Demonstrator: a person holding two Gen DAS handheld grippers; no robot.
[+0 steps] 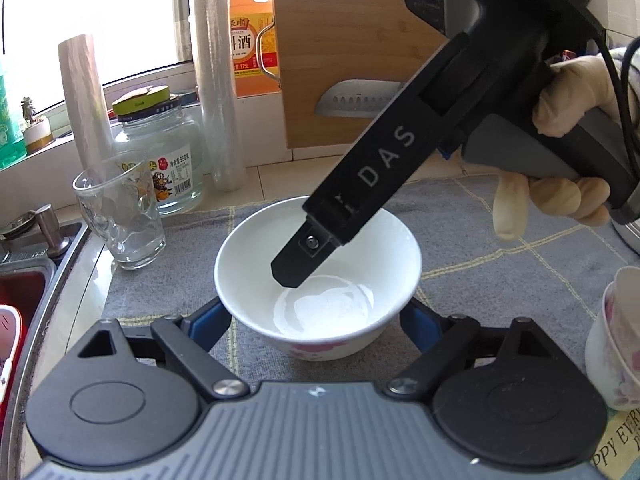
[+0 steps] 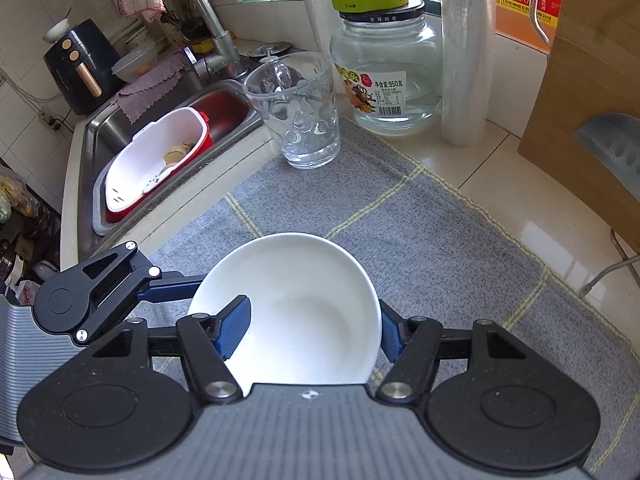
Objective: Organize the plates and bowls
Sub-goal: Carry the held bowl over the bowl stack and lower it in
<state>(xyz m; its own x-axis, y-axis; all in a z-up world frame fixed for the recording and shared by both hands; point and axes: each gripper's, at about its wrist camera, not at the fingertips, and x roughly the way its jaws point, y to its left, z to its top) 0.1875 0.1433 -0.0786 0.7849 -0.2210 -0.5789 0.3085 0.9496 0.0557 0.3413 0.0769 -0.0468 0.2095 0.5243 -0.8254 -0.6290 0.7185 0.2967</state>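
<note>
A white bowl (image 1: 320, 280) with pink flowers on its outside rests on a grey checked cloth (image 1: 480, 260). My left gripper (image 1: 316, 320) hugs it low down, a blue pad against each side. In the right wrist view the bowl (image 2: 304, 304) fills the space between the fingers of my right gripper (image 2: 312, 332). Its left pad (image 2: 236, 328) is inside the bowl and its right pad (image 2: 390, 336) is outside the wall, shut on it. A gloved hand (image 1: 568, 96) holds the right gripper, whose inner finger (image 1: 304, 248) dips into the bowl. The left gripper's finger (image 2: 172, 286) reaches under the bowl's rim.
Behind the bowl stand a glass tumbler (image 2: 296, 112), a lidded glass jar (image 2: 384, 76) and a roll of film (image 2: 462, 60). A cutting board with a knife (image 1: 352, 60) leans at the back. The sink (image 2: 100, 140) with a red-and-white basin lies left. Stacked flowered cups (image 1: 616, 340) stand right.
</note>
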